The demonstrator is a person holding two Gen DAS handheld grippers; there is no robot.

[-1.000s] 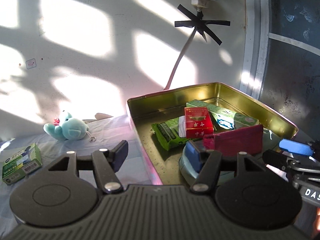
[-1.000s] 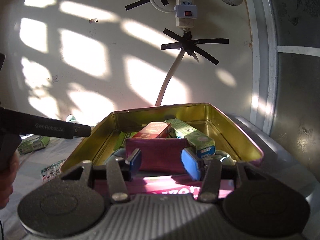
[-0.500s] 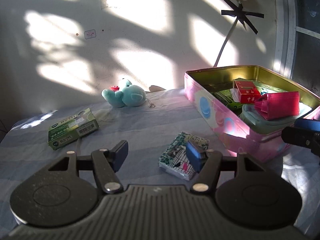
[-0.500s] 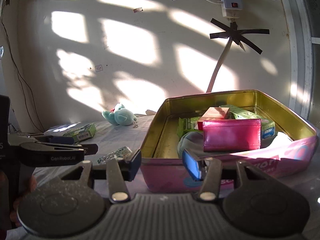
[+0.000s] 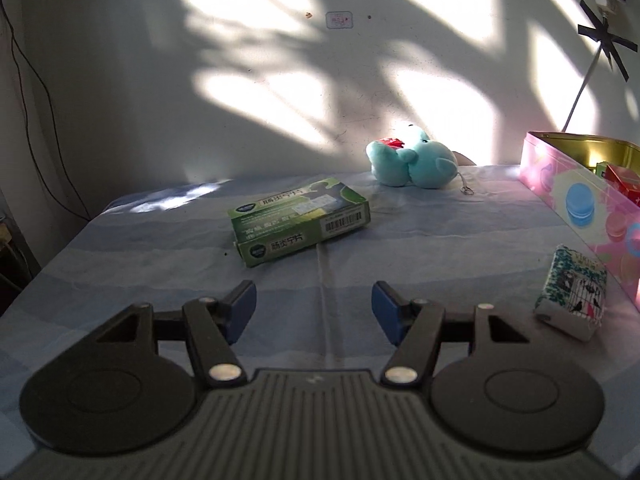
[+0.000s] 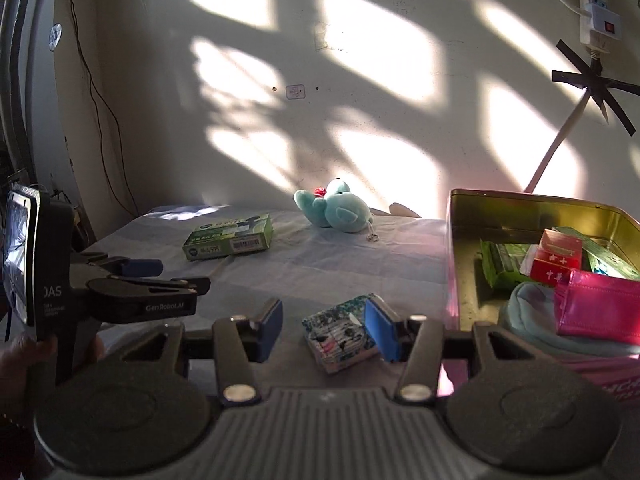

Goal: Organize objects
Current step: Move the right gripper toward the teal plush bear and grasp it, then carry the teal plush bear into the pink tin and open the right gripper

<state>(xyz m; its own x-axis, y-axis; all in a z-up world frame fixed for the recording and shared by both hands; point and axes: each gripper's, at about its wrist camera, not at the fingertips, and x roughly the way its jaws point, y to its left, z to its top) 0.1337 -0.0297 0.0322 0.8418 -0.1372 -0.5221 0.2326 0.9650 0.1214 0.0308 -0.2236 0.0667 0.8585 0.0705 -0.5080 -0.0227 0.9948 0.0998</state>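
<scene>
A green medicine box [image 5: 300, 220] lies on the blue cloth ahead of my left gripper [image 5: 314, 310], which is open and empty. It also shows in the right wrist view [image 6: 229, 237]. A teal plush toy [image 5: 414, 159] [image 6: 334, 208] lies by the wall. A small patterned packet [image 5: 573, 296] [image 6: 340, 334] lies beside the pink tin [image 5: 576, 196] [image 6: 454, 264]. My right gripper [image 6: 323, 330] is open and empty just above the packet. The tin holds a magenta pouch [image 6: 596, 306], a red box [image 6: 558, 260] and green boxes. The left gripper [image 6: 160, 276] shows at left in the right wrist view.
The wall stands close behind the table. A taped cable [image 6: 554, 152] and power strip [image 6: 598, 12] hang on it at right. The table's left edge [image 5: 52, 260] drops off by dark cables.
Both grippers have pulled back and swung left away from the tin. The left now faces the green box; the right now faces the patterned packet. The magenta pouch lies in the tin.
</scene>
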